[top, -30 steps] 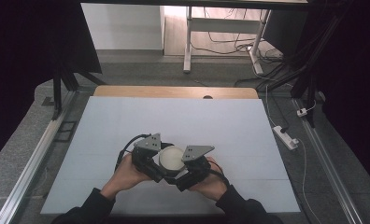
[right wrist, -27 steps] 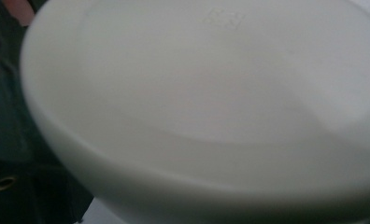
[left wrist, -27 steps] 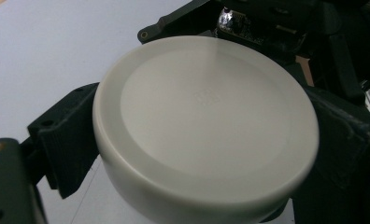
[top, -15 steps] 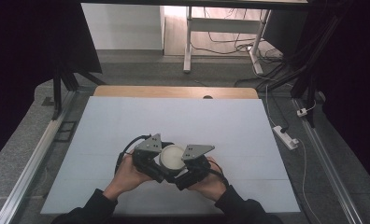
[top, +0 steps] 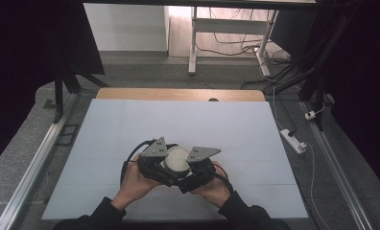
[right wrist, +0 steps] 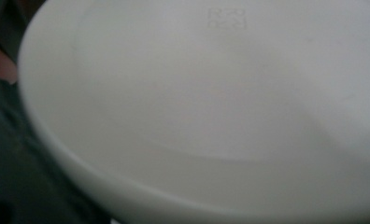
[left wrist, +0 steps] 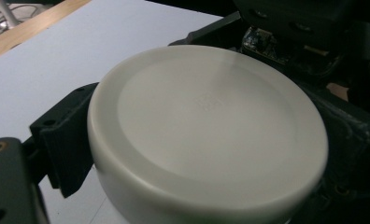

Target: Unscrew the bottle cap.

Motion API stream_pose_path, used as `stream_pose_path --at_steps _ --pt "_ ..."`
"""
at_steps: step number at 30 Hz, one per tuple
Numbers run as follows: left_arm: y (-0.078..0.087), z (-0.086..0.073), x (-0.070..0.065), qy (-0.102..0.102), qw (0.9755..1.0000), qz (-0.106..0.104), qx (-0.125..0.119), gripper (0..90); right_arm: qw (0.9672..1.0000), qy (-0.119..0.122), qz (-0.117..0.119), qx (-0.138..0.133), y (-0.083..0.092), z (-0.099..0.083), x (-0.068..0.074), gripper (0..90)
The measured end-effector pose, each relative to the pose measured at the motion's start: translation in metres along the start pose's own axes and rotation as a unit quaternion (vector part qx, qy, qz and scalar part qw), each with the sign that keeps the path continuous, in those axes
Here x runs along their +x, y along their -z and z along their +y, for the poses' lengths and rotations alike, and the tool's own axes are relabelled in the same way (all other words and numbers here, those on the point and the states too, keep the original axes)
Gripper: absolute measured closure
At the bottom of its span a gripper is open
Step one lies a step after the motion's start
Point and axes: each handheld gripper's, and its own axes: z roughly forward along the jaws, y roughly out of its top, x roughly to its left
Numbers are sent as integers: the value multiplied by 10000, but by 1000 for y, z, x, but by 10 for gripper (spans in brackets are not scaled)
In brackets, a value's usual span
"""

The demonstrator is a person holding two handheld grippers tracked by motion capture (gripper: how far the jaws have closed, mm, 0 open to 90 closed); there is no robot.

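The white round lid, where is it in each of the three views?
High view: white round lid low centre, between the two grippers.
Left gripper view: lid across the middle.
Right gripper view: lid up close, blurred.
Shared landmark: small embossed mark on its top.

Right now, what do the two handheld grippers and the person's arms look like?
Both grippers are black and blocky. The left gripper and the right gripper each carry a grey three-cornered plate on top. A black cable loops out from the left one, and a reddish wire shows by the right one. The person wears dark long sleeves; the hands are bare.
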Motion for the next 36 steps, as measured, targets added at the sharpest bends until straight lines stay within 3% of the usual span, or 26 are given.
stream_pose_path --at_steps 5,8,11,17,19,21,22,23,25,27,31,34,36 --pt "-1 0 -3 193 9995 233 -40 81 9999 -120 -77 -16 0 0 -1 70" --pt "-5 0 -8 377 9975 600 15 80 9995 -157 -272 46 -2 0 0 70" --pt "-6 1 -7 401 9975 579 80 77 9991 -157 -377 123 -4 -1 0 69" --pt "-1 6 -2 128 9993 284 183 0 9999 -66 -79 -20 0 0 -1 69" --pt "4 5 2 38 9999 36 130 0 10000 -21 -28 -20 1 0 -1 69" --pt "6 5 4 -4 9999 -24 145 0 10000 14 15 -3 3 0 -2 69" --pt "10 4 11 -78 9990 -434 106 0 10000 38 46 -5 3 0 -3 69" --pt "13 3 14 -104 9984 -556 31 0 9999 56 104 -2 4 0 -3 69" --pt "16 2 21 -197 9945 -1028 -6 0 9997 132 220 -6 6 0 -4 69" --pt "19 0 24 -292 9944 -1012 30 0 9992 234 322 18 7 1 -3 69" --pt "20 0 26 -412 9902 -1331 39 0 9984 328 456 69 4 2 -1 69" --pt "17 2 24 -493 9882 -1445 113 1 9977 410 518 131 2 1 0 69" --pt "15 1 22 -611 9880 -1401 205 14 9973 451 566 153 0 1 2 69"
